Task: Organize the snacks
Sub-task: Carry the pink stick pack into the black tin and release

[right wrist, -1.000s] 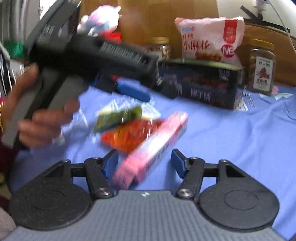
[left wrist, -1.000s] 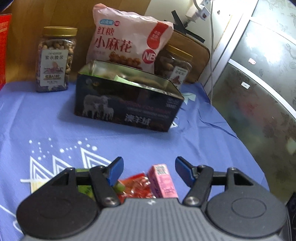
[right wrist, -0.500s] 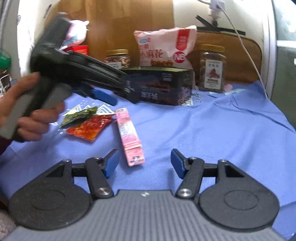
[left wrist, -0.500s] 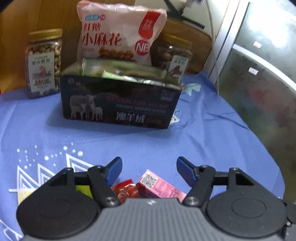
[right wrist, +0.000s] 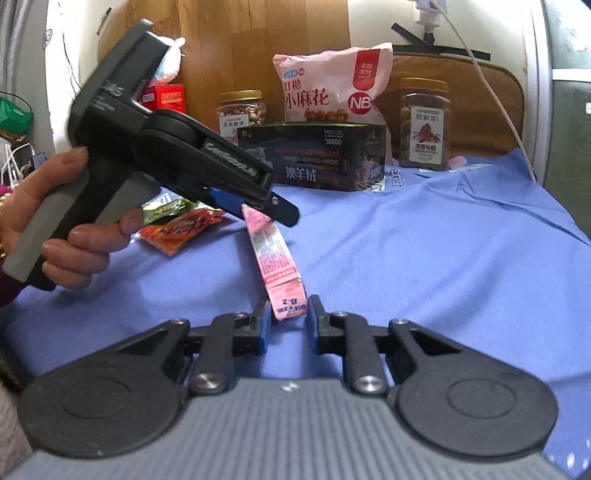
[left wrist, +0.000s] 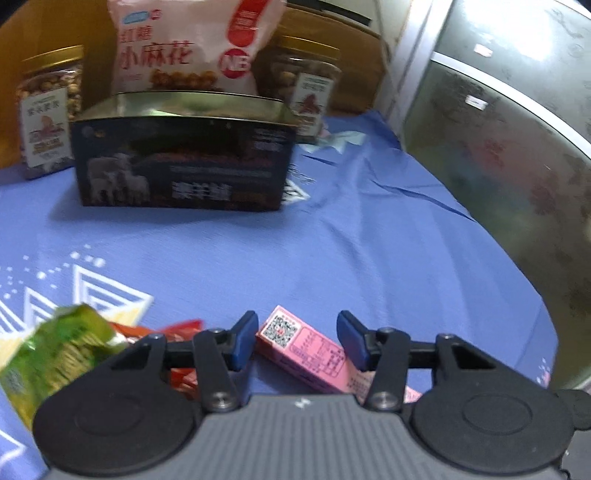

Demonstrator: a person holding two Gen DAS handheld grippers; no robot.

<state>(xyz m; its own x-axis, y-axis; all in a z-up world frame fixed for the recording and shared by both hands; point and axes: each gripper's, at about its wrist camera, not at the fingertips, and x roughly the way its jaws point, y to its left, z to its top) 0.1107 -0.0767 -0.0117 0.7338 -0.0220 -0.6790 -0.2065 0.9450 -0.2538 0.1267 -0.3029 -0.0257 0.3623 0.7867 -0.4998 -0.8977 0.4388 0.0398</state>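
Blue cloth-covered table [right wrist: 424,258]. Directly on it: pink box [right wrist: 275,258], red packet [right wrist: 181,230], green packet [right wrist: 166,208], dark tin [right wrist: 314,157] at the back, two nut jars [right wrist: 242,112] [right wrist: 424,123] and pink snack bag [right wrist: 332,88] behind it.

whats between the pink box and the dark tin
Only bare blue cloth between the pink box and the dark tin, seen in the left wrist view.

A domestic room is indicated. A table is covered by a blue cloth [right wrist: 424,251], backed by a wooden panel [right wrist: 258,48]. Snack jars [right wrist: 424,125], a snack bag [right wrist: 328,88] and a wall charger with cable [right wrist: 430,7] are noted.
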